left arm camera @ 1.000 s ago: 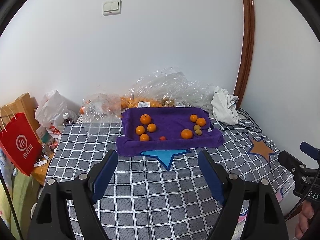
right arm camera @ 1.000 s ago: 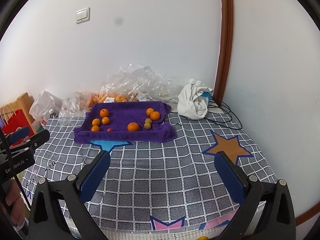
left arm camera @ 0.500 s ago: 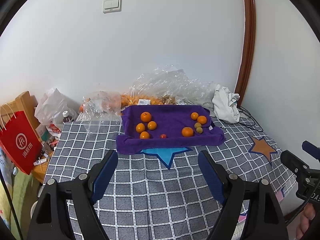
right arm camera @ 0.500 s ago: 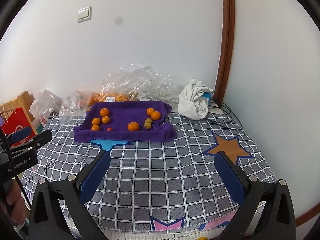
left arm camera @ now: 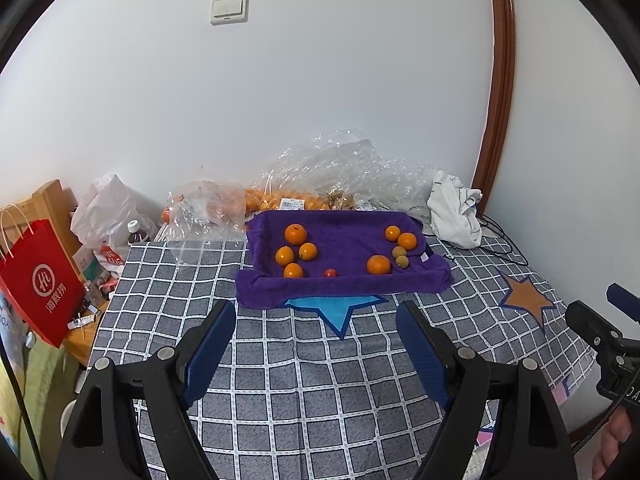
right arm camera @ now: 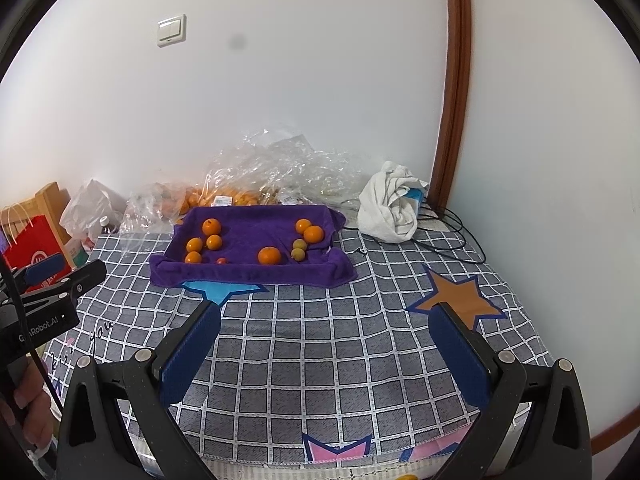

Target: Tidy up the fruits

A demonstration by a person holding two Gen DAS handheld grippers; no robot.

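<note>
Fruits lie loose on the purple towel (left arm camera: 344, 276): oranges (left arm camera: 295, 234) left, oranges and two greenish fruits (left arm camera: 402, 261) right, one small red (left arm camera: 329, 273) between; my left gripper (left arm camera: 312, 344) and right gripper (right arm camera: 324, 344) hang released, well short; sorting stage unsettled

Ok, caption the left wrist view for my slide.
Open left tongs face oranges on a purple towel.
</note>
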